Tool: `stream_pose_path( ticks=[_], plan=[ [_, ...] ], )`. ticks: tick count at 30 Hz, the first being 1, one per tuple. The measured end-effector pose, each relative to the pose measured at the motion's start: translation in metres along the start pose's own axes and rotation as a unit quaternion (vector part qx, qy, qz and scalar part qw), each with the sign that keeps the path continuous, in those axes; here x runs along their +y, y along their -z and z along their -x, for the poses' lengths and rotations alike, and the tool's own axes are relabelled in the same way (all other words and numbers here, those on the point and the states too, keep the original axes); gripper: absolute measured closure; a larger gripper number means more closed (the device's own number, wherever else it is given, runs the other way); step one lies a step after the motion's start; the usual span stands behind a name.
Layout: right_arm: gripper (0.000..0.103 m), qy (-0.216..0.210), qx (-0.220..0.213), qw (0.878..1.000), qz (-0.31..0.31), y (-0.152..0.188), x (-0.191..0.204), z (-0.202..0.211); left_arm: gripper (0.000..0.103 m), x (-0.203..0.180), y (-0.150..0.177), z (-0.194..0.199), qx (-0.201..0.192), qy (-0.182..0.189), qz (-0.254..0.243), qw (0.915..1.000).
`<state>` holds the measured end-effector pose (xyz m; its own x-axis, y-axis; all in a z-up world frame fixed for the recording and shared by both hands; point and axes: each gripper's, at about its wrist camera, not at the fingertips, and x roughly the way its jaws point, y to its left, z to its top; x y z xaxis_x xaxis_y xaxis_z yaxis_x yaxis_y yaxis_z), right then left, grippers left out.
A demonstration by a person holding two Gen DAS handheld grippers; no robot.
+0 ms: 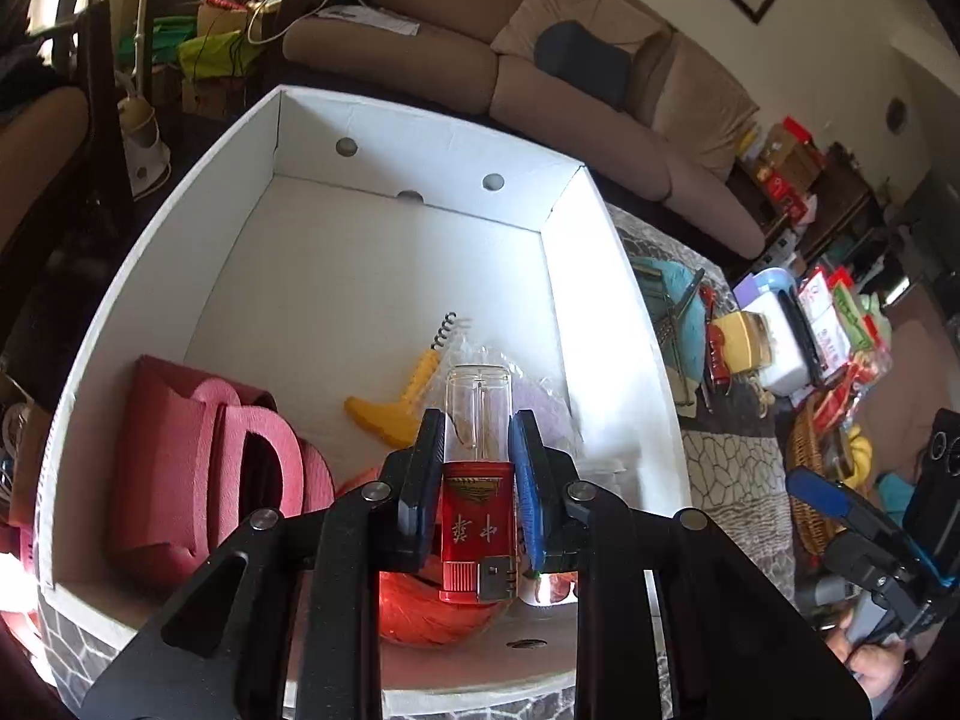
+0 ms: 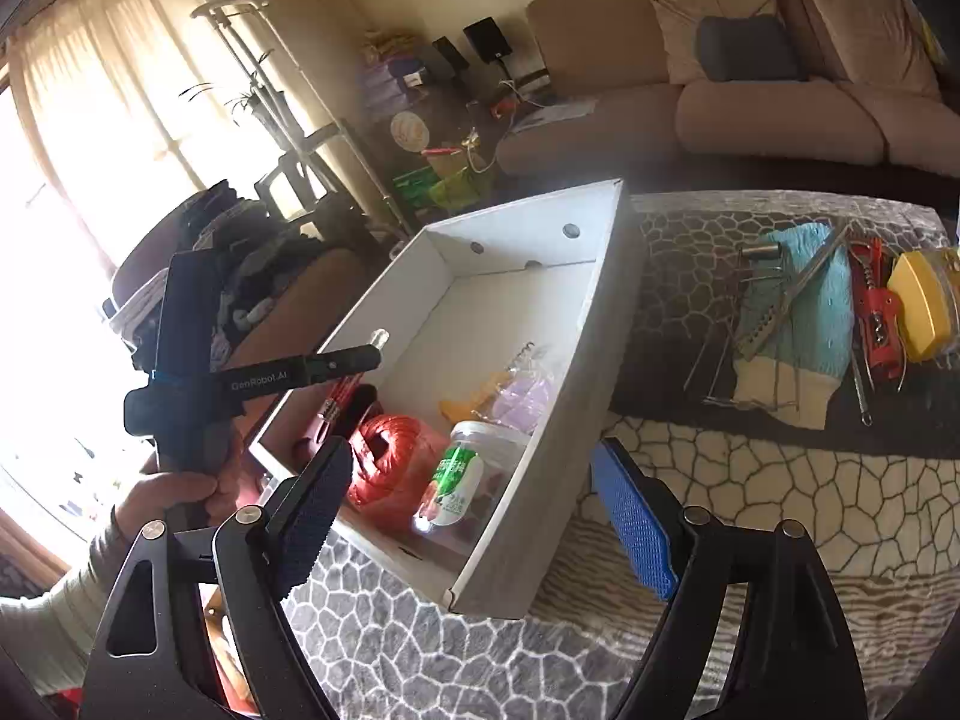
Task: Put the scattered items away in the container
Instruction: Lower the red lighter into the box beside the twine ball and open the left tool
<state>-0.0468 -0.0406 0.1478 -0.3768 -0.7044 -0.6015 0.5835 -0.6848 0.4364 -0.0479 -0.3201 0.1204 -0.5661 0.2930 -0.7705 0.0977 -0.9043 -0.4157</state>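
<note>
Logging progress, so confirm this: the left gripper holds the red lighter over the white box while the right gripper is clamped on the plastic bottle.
Wrong about the right gripper: it is open and empty in the right wrist view. The plastic bottle lies inside the white box. The left gripper does hold the red lighter.

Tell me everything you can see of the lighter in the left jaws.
The lighter is slim, with a clear, empty-looking plastic tank at the far end, a red body with gold characters and a crest, and a ribbed red and metal head nearest the camera. The left gripper is shut on it, pads pressing both sides where tank meets body. It hangs above the white box, over the orange twine ball, touching nothing else.
</note>
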Motion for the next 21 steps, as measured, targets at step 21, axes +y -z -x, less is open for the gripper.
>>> stream_pose_path(
  ticks=[21],
  plan=[
    [0.019, -0.013, 0.005, 1.000, -0.022, 0.013, -0.012, 0.001, 0.078, -0.016, 0.024, -0.013, 0.041, -0.084, -0.070, 0.9932]
  ],
)
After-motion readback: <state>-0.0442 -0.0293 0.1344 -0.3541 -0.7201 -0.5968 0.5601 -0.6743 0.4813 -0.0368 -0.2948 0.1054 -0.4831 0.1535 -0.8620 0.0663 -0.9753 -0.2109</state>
